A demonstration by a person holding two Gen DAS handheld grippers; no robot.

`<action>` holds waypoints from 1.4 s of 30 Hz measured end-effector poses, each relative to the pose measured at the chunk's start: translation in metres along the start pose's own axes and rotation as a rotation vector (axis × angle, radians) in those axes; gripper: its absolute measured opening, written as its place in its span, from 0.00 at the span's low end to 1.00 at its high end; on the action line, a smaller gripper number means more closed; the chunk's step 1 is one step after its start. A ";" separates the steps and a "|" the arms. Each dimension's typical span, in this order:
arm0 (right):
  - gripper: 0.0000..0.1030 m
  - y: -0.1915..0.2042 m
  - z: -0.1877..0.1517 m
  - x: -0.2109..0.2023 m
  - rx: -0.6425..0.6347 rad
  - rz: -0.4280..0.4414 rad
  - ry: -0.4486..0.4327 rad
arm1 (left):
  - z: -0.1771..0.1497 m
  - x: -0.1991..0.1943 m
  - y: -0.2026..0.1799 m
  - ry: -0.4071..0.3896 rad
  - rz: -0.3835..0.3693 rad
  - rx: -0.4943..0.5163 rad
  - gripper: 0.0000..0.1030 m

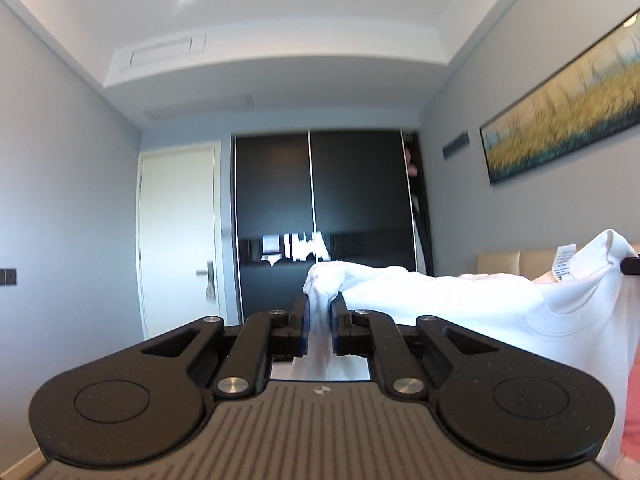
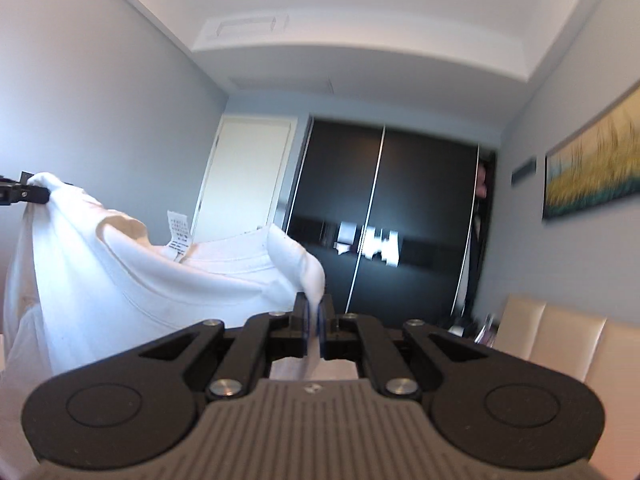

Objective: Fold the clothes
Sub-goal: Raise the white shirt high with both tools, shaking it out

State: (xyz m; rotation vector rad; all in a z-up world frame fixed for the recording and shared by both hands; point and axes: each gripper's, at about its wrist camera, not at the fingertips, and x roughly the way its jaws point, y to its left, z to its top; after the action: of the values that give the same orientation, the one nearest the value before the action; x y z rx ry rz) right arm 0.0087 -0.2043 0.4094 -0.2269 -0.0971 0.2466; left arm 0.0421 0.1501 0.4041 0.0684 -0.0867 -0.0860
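Observation:
A white T-shirt [image 1: 460, 300] hangs in the air, stretched between both grippers, its neckline and care label [image 1: 563, 261] facing up. My left gripper [image 1: 319, 304] is shut on one shoulder of the shirt, cloth bunched between its pads. At the right edge of the left wrist view the tip of the right gripper [image 1: 631, 266] pinches the other shoulder. In the right wrist view my right gripper [image 2: 314, 308] is shut on its shoulder of the white T-shirt [image 2: 132, 280], and the left gripper [image 2: 28, 195] holds the far corner at the left edge.
Both views point level across a bedroom: a black sliding wardrobe [image 1: 324, 208], a white door [image 1: 178, 236], a long framed picture [image 1: 560, 100] on the right wall and a beige padded headboard [image 2: 560, 340]. Pink bedding [image 1: 632, 408] shows at the lower right.

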 end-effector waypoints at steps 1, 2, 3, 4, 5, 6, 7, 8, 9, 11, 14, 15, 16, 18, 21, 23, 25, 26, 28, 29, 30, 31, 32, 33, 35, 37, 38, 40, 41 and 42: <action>0.05 -0.002 0.012 -0.009 -0.019 -0.002 -0.019 | 0.010 -0.004 -0.001 -0.023 0.001 -0.004 0.08; 0.06 -0.004 0.023 -0.019 -0.038 -0.005 -0.038 | 0.019 -0.007 -0.003 -0.044 0.000 -0.011 0.08; 0.06 -0.006 0.032 -0.027 -0.050 -0.007 -0.052 | 0.027 -0.011 -0.004 -0.065 -0.006 -0.018 0.08; 0.06 -0.008 0.040 -0.034 -0.061 -0.012 -0.064 | 0.034 -0.014 -0.006 -0.081 -0.014 -0.025 0.08; 0.06 -0.009 0.047 -0.040 -0.075 -0.025 -0.073 | 0.040 -0.018 -0.008 -0.096 -0.022 -0.032 0.08; 0.06 -0.010 0.053 -0.046 -0.090 -0.038 -0.082 | 0.047 -0.021 -0.009 -0.111 -0.031 -0.038 0.08; 0.06 -0.010 0.057 -0.051 -0.107 -0.060 -0.095 | 0.051 -0.025 -0.013 -0.122 -0.042 -0.039 0.08; 0.06 -0.012 0.061 -0.056 -0.122 -0.091 -0.115 | 0.055 -0.030 -0.016 -0.128 -0.050 -0.034 0.08; 0.06 -0.014 0.064 -0.062 -0.126 -0.111 -0.130 | 0.058 -0.033 -0.019 -0.129 -0.055 -0.026 0.08; 0.06 -0.017 0.070 -0.070 -0.131 -0.143 -0.159 | 0.059 -0.039 -0.024 -0.128 -0.068 -0.016 0.08; 0.06 -0.020 0.078 -0.077 -0.142 -0.181 -0.193 | 0.061 -0.039 -0.029 -0.127 -0.081 -0.009 0.08; 0.06 -0.021 0.080 -0.077 -0.150 -0.191 -0.201 | 0.061 -0.039 -0.031 -0.127 -0.084 -0.007 0.08; 0.06 -0.022 0.082 -0.076 -0.158 -0.201 -0.207 | 0.062 -0.038 -0.032 -0.127 -0.088 -0.005 0.08; 0.06 -0.025 0.085 -0.070 -0.180 -0.209 -0.202 | 0.061 -0.030 -0.031 -0.116 -0.089 -0.001 0.08; 0.06 -0.030 0.079 -0.044 -0.224 -0.220 -0.154 | 0.051 -0.003 -0.032 -0.046 -0.095 0.012 0.08; 0.06 -0.037 0.069 -0.020 -0.220 -0.218 -0.097 | 0.038 0.018 -0.034 0.004 -0.094 0.023 0.08; 0.06 -0.045 0.054 0.009 -0.178 -0.212 -0.035 | 0.020 0.041 -0.037 0.047 -0.084 0.039 0.08; 0.06 -0.049 0.046 0.023 -0.159 -0.210 -0.007 | 0.011 0.052 -0.036 0.061 -0.082 0.039 0.08; 0.06 -0.051 0.031 0.053 -0.150 -0.218 0.028 | -0.007 0.077 -0.038 0.085 -0.074 0.042 0.08; 0.06 -0.051 0.023 0.069 -0.150 -0.223 0.042 | -0.013 0.091 -0.039 0.096 -0.065 0.044 0.08; 0.05 -0.050 0.017 0.085 -0.154 -0.230 0.050 | -0.019 0.105 -0.040 0.106 -0.056 0.047 0.08; 0.05 -0.049 0.013 0.102 -0.168 -0.241 0.057 | -0.024 0.119 -0.041 0.115 -0.042 0.047 0.08; 0.05 -0.048 0.008 0.119 -0.183 -0.252 0.064 | -0.029 0.133 -0.041 0.123 -0.028 0.047 0.08; 0.05 -0.047 0.005 0.135 -0.196 -0.265 0.069 | -0.034 0.147 -0.042 0.131 -0.014 0.047 0.08; 0.05 -0.047 0.005 0.163 -0.219 -0.299 0.055 | -0.034 0.165 -0.044 0.110 0.011 0.048 0.08; 0.05 -0.048 0.006 0.190 -0.242 -0.334 0.037 | -0.028 0.176 -0.046 0.061 0.031 0.049 0.08; 0.05 -0.048 0.010 0.197 -0.253 -0.358 0.008 | -0.025 0.182 -0.047 0.037 0.041 0.050 0.08; 0.05 -0.053 0.023 0.202 -0.269 -0.402 -0.077 | -0.013 0.187 -0.049 -0.030 0.059 0.043 0.08; 0.05 -0.055 0.031 0.200 -0.265 -0.414 -0.122 | -0.004 0.185 -0.050 -0.075 0.067 0.035 0.08; 0.05 -0.058 0.039 0.196 -0.266 -0.429 -0.164 | 0.004 0.183 -0.051 -0.109 0.068 0.037 0.08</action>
State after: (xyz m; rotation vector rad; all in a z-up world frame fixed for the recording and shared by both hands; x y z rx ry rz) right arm 0.2065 -0.2008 0.4743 -0.4424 -0.3377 -0.1776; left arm 0.2187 0.0827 0.4194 0.0972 -0.1994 -0.0197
